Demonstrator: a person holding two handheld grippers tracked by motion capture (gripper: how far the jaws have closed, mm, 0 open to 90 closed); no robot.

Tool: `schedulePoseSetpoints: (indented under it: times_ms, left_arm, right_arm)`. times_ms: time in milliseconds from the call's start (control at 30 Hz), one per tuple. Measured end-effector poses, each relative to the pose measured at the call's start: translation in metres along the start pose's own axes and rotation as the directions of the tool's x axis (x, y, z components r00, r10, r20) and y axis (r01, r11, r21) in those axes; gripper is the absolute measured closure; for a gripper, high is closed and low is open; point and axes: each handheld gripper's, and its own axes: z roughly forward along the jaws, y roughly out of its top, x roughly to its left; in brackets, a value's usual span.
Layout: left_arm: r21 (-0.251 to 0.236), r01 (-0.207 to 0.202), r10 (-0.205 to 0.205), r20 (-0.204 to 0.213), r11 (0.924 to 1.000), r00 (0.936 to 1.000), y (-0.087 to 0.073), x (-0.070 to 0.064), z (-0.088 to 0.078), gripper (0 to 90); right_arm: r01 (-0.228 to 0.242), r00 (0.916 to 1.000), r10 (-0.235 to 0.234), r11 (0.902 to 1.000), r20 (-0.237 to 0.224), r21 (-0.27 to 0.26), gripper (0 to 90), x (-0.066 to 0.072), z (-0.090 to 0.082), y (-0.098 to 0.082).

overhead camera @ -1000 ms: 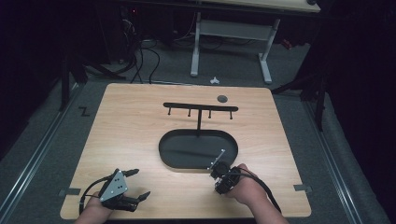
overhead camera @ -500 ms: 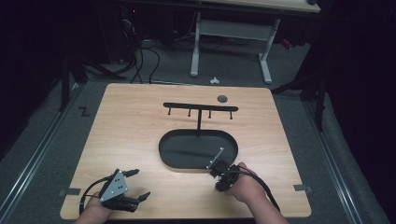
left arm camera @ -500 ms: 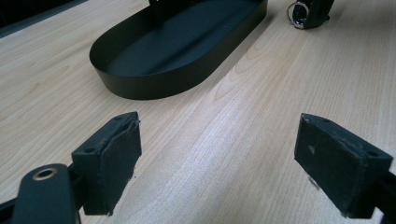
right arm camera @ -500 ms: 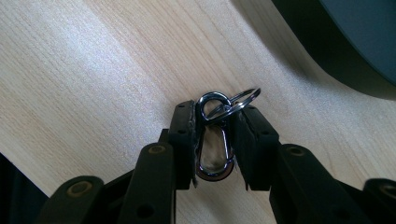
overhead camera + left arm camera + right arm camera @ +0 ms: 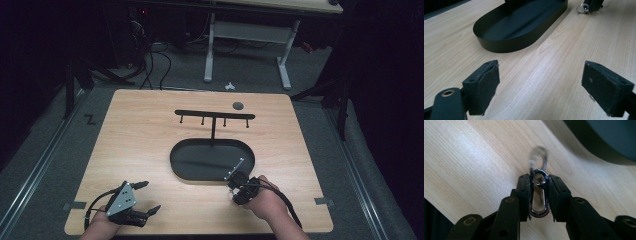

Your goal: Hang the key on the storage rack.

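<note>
Metal clip in right gripper

A lab or test room set up for recorded handling work.

A bare wooden desk stands on grey carpet in a dim room, with metal rails running along both sides and tape marks on the floor. Behind it, loose cables trail beneath a second desk on white legs. A black oval tray and a black hook rack are the sparse props, and a person's hand holds an instrumented gripper.
</note>
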Motion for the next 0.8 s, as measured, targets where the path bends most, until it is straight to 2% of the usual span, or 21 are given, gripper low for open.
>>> schedulePoseSetpoints:
  times_ms: [533, 600, 633, 800]
  left_arm:
    - [0.005, -0.004, 0.004, -0.002, 1.0, 1.0, 0.0, -0.001, 0.001, 15.2]
    - [0.006, -0.005, 0.005, -0.002, 1.0, 1.0, 0.0, -0.001, 0.001, 15.3]
    - [0.006, -0.006, 0.006, -0.002, 1.0, 1.0, 0.0, -0.001, 0.001, 15.3]
    - [0.01, -0.005, 0.005, 0.001, 0.9999, 1.0, 0.0, -0.001, 0.002, 15.3]
  right_arm:
    - [-0.062, 0.998, 0.063, 0.9976, 0.01, -0.031, 71.9, -0.016, -0.028, -0.015]
    - [-0.082, 0.9964, 0.083, 0.996, 0.019, -0.035, 71.9, -0.019, -0.033, -0.017]
    - [-0.072, 0.9971, 0.073, 0.9967, 0.023, -0.039, 71.9, -0.021, -0.035, -0.018]
    - [-0.093, 0.9953, 0.094, 0.9947, 0.022, -0.045, 71.9, -0.025, -0.04, -0.021]
